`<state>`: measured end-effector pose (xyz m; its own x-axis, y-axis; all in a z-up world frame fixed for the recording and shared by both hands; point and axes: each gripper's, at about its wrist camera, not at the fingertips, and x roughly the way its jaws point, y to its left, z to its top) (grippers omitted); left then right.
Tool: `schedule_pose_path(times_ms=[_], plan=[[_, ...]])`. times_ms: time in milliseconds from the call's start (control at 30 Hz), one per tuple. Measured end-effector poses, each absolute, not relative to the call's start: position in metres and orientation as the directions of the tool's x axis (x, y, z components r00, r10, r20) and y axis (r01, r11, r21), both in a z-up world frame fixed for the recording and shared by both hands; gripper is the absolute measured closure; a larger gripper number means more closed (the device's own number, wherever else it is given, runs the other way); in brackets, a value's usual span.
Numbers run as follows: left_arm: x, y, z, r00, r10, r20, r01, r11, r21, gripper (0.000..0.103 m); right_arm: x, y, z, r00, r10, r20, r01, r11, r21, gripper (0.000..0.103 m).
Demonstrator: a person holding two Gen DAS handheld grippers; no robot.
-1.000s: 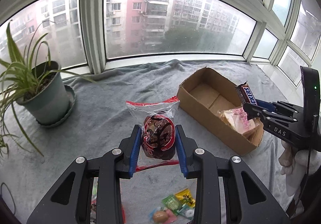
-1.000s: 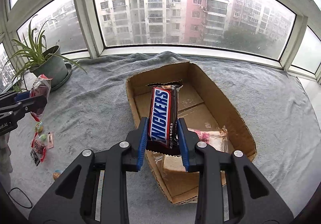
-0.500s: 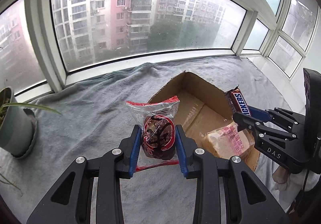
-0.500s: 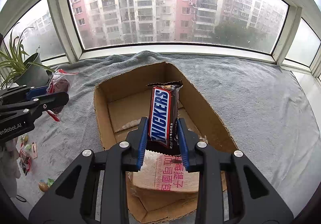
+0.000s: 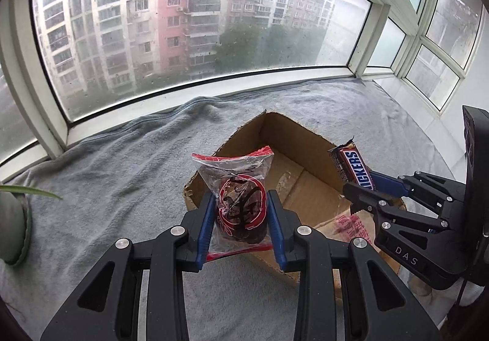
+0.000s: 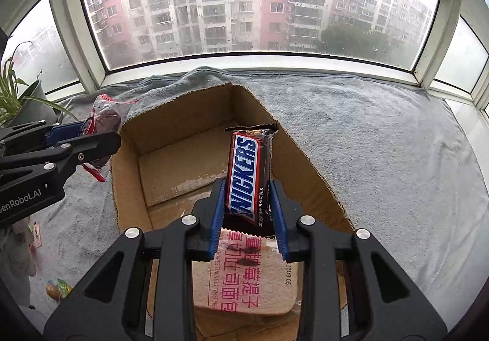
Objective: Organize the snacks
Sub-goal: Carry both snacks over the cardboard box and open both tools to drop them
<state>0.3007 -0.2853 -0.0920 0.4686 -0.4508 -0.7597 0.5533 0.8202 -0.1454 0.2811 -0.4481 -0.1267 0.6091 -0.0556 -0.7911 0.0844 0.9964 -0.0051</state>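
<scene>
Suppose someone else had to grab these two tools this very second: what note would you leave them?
Left hand-held gripper: shut on a clear red-trimmed snack bag, held beside the cardboard box, at its left wall.
Right hand-held gripper: shut on a Snickers bar, held upright over the box.
Done: a pink-lettered bread pack lies in the box's near end.
Left: drop both held snacks in, then fetch the small candies lying on the grey blanket to the left.

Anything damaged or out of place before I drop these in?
The box has ragged, torn rims with no flaps, and loose sweets lie on the blanket outside it. Both claws' snacks look intact.
</scene>
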Motion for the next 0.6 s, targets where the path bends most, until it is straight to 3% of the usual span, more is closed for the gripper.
schedule_pose_path(times_ms=[300, 367, 433, 600], plan=[[0.302, -0.294, -0.096, 0.464, -0.458, -0.758, 0.565, 0.812, -0.145, 0.071, 0.283, -0.45, -0.13, 0.608, -0.062, -0.791, 0.093, 0.996, -0.006, 0.07], [0.302, -0.294, -0.096, 0.465, -0.455, -0.759, 0.563, 0.814, -0.143, 0.067, 0.281, -0.45, -0.128, 0.619, -0.068, -0.782, 0.095, 0.995, -0.01, 0.056], [0.302, -0.294, -0.094, 0.473, -0.453, -0.755, 0.556, 0.819, -0.143, 0.043, 0.279, -0.449, -0.125, 0.629, -0.078, -0.774, 0.097, 0.995, -0.022, 0.044], [0.298, -0.29, -0.084, 0.502, -0.457, -0.734, 0.552, 0.823, -0.135, 0.041, 0.276, -0.446, -0.116, 0.638, -0.085, -0.765, 0.096, 0.995, -0.031, 0.044]])
